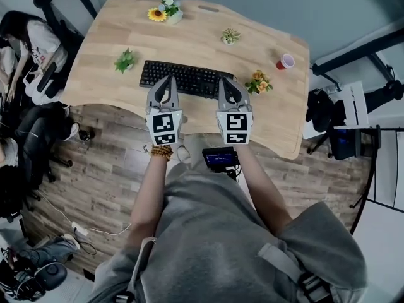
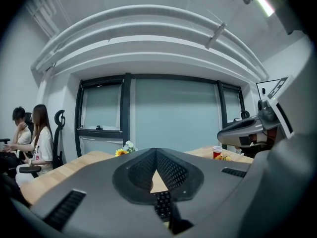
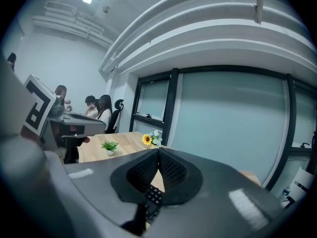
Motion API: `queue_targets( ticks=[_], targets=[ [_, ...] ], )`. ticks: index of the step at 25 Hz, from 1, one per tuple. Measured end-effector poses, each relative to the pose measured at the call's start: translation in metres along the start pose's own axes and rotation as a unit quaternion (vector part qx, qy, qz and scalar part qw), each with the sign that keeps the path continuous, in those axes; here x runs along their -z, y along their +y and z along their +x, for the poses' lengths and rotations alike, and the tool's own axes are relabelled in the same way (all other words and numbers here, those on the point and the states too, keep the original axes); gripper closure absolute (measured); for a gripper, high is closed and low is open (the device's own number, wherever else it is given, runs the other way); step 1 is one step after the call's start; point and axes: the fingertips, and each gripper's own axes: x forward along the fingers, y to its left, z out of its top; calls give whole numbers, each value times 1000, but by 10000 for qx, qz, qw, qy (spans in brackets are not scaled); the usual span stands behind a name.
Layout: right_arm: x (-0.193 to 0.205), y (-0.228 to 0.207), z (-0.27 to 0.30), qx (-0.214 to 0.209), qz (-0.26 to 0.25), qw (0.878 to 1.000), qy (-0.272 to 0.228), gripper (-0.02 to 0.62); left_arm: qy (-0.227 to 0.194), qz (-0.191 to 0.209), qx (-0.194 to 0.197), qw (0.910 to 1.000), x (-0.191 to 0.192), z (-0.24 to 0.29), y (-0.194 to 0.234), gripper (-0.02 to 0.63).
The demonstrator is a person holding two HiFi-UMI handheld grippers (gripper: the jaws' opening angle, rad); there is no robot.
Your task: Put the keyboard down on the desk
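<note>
A black keyboard (image 1: 183,79) lies flat on the light wooden desk (image 1: 113,87), near its front edge. Both grippers reach over that edge with their tips above the keyboard's near side. My left gripper (image 1: 168,79) is over the keyboard's middle and my right gripper (image 1: 225,81) is over its right end. In the left gripper view the jaws meet at the tip (image 2: 156,150), with keys of the keyboard (image 2: 162,205) showing below them. The right gripper (image 3: 158,150) looks the same, shut tip to tip above the keyboard (image 3: 152,198). Nothing shows between either pair of jaws.
On the desk stand a sunflower pot (image 1: 165,11), a small green plant (image 1: 126,60), another small plant (image 1: 230,36), an orange flower bunch (image 1: 259,83) right of the keyboard, and a red cup (image 1: 285,61). People sit on chairs at the left (image 1: 31,49).
</note>
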Motion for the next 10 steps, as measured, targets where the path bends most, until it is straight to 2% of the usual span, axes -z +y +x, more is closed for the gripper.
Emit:
queue_targets(
  ticks=[6, 10],
  targets=[
    [36, -28, 21, 131, 96, 9990, 424, 583, 254, -78, -6, 9996, 19, 23, 9, 597],
    [71, -69, 13, 400, 114, 9951, 892, 583, 510, -133, 280, 9982, 41, 38, -18, 597]
  ],
)
